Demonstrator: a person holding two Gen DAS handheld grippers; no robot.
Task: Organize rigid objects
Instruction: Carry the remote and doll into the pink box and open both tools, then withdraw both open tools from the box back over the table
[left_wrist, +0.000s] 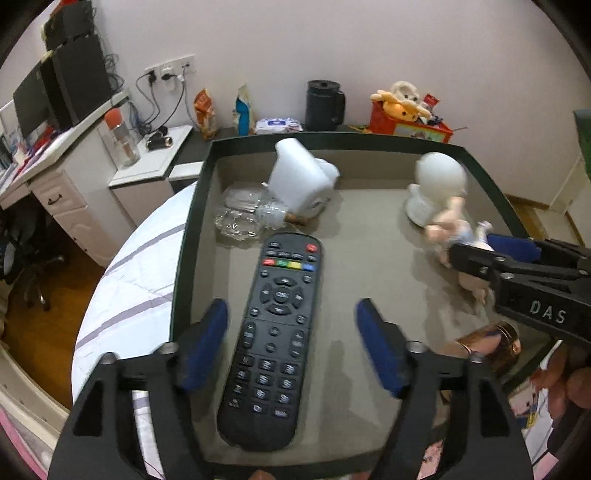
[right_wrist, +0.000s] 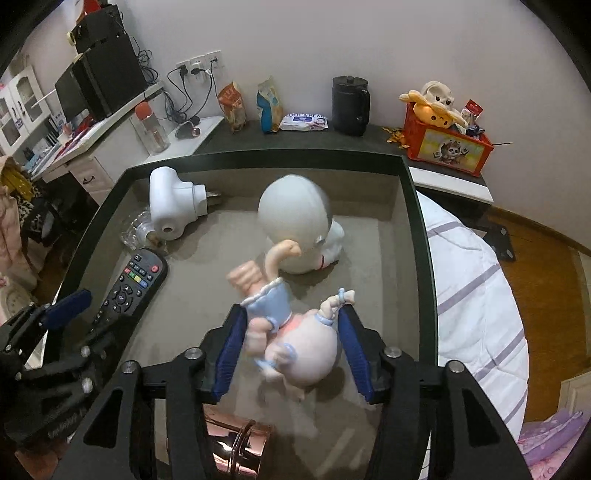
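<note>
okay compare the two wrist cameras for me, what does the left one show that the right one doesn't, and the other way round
Only the left wrist view shows the whole remote lying between the open left gripper, its lower keypad included.

Only the right wrist view shows the doll between the right gripper fingers, blurred, and the full shiny copper cylinder below it.

Both show the tray, the white plug-in device, the crumpled clear plastic, the white round-headed figure, the black jug and the red toy box.

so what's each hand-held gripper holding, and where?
Left: nothing, open astride the remote. Right: flanks the doll's head end; contact unclear.
</note>
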